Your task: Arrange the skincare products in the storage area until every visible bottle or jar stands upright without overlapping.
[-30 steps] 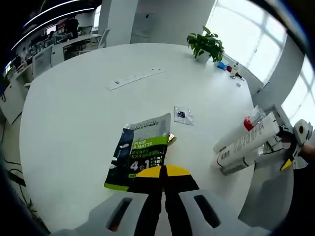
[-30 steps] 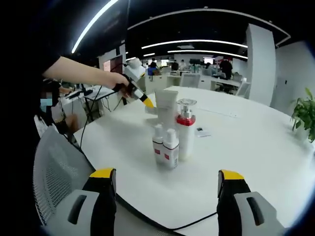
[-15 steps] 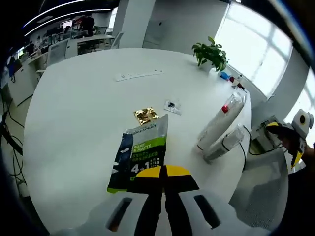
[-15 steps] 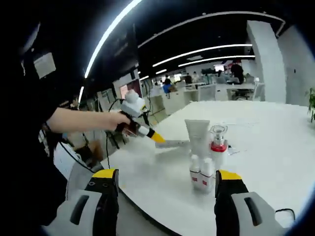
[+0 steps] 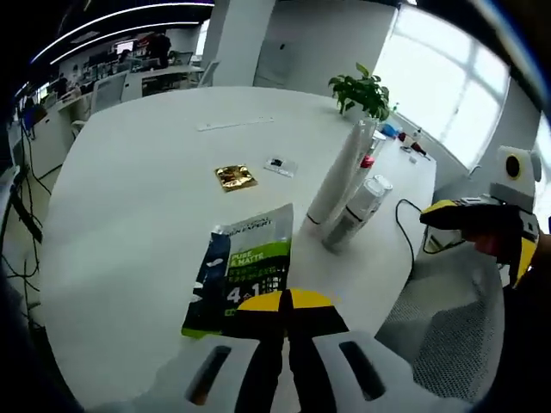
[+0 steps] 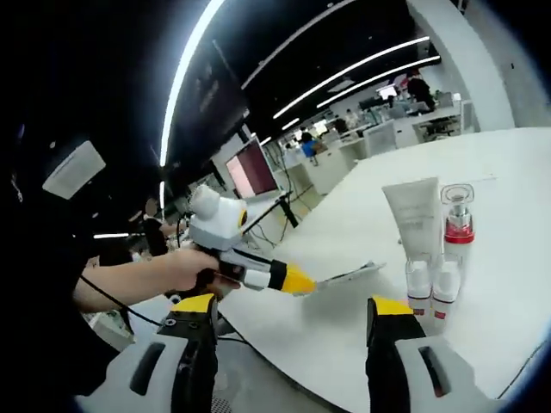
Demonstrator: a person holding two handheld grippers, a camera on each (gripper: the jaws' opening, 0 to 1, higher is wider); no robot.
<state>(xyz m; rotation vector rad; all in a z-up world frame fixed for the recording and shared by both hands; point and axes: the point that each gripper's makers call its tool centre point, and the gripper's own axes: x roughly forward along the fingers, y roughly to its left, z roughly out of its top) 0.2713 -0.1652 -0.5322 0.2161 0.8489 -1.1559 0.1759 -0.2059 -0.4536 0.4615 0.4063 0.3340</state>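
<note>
Swung further aside, the empty, wide-open right tool (image 6: 284, 323) faces four upright bottles (image 6: 435, 249) ahead on the desk (image 5: 129, 172), while the closed left tool (image 5: 286, 303) grips a flat sachet (image 5: 243, 280), unplaced.

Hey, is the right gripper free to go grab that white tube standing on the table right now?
Probably yes. The right gripper is open and empty, and the white tube stands upright ahead of it, though two small bottles stand directly in front.

Glossy foil sachet (image 5: 244, 277), shiny gold wrapper (image 5: 234, 176), smooth matt white table (image 5: 129, 198).
</note>
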